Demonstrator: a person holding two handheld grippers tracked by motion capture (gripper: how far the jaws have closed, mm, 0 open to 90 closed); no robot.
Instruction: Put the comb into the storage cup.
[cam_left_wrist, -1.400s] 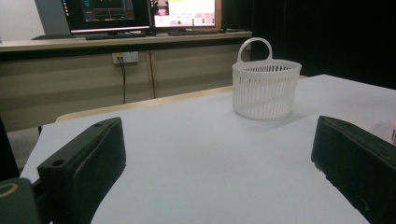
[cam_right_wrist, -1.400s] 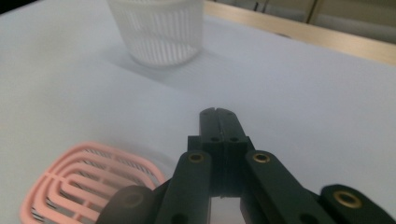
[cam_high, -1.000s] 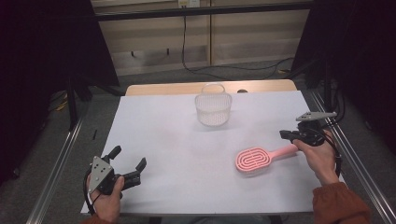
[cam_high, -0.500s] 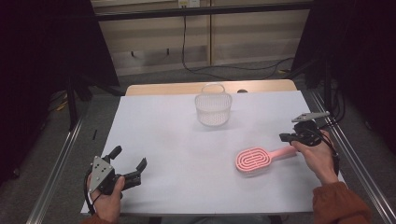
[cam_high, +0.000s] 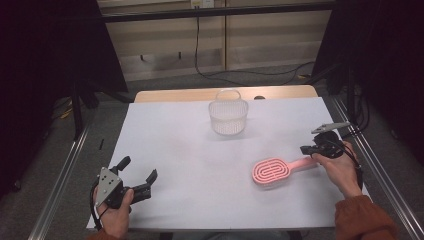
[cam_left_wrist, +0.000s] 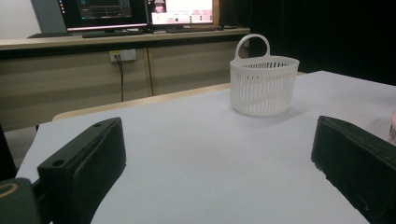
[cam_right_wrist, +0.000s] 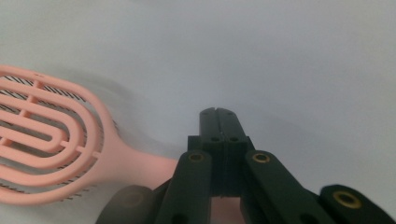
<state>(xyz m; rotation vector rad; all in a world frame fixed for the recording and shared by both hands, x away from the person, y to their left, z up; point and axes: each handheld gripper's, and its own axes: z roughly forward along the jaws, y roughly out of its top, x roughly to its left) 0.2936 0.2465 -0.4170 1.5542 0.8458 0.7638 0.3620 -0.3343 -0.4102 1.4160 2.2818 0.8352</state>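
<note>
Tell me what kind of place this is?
Probably a lab recording station: a white-covered table in a metal frame, monitors on a bench behind, cables along the wall, dark curtains at the sides.

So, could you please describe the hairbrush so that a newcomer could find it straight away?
Start at the white table and look to its right side, in front of the white basket. The pink hairbrush lies flat there, handle toward the right tongs. It is the one pink thing there, with an oval slotted head.

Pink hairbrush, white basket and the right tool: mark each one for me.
pink hairbrush (cam_high: 270, 171), high view, on the oval head.
white basket (cam_left_wrist: 264, 86), left gripper view, on the slatted side wall.
right tool (cam_right_wrist: 218, 113), right gripper view, at the tips of its closed jaws.
</note>
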